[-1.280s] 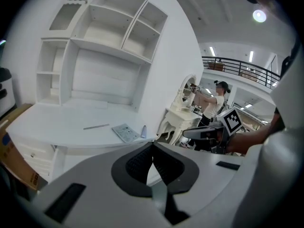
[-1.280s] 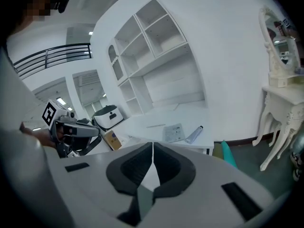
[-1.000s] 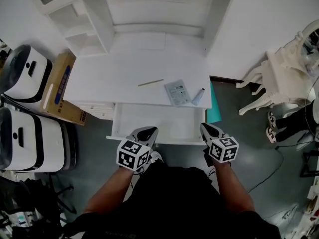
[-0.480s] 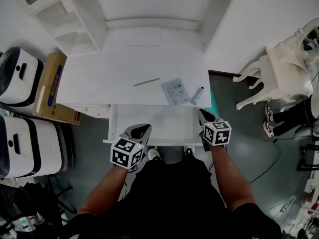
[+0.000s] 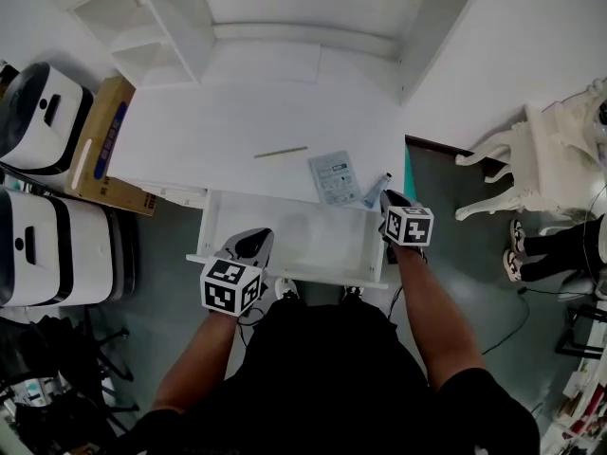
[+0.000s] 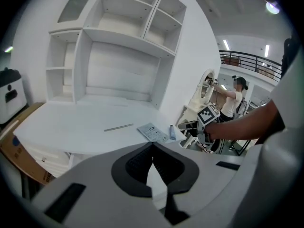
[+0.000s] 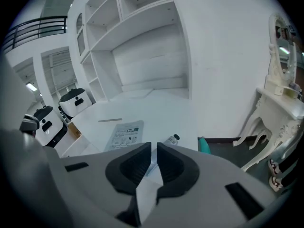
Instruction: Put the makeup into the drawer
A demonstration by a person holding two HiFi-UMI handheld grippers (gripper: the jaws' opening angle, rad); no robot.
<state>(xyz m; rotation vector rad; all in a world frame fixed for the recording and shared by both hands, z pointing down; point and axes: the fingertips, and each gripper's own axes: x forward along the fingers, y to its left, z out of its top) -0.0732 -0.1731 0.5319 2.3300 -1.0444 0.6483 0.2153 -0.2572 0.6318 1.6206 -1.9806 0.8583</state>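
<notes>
On the white desk (image 5: 218, 131) lie a thin stick (image 5: 281, 152), a flat printed packet (image 5: 334, 175) and a small tube (image 5: 376, 190) at the right edge. The drawer (image 5: 285, 230) below stands pulled out, and I see nothing inside it. My right gripper (image 5: 391, 198) is shut and empty, its tips just beside the tube's near end; the tube (image 7: 171, 140) and packet (image 7: 124, 133) show right past its jaws. Also shut and empty, my left gripper (image 5: 252, 242) hovers over the drawer's front left part. The stick (image 6: 118, 127) lies well ahead of it.
Open white shelves (image 5: 285, 17) rise behind the desk. Two white appliances (image 5: 43, 121) (image 5: 57, 254) and a cardboard box (image 5: 104, 150) stand at the left. A teal thing (image 5: 409, 173) and ornate white furniture (image 5: 541, 159) are at the right. A person (image 6: 232, 99) stands far off.
My right gripper has moved forward and down from the drawer's front edge to the tube at the desk's right edge. The left gripper drifted a little left along the drawer front.
</notes>
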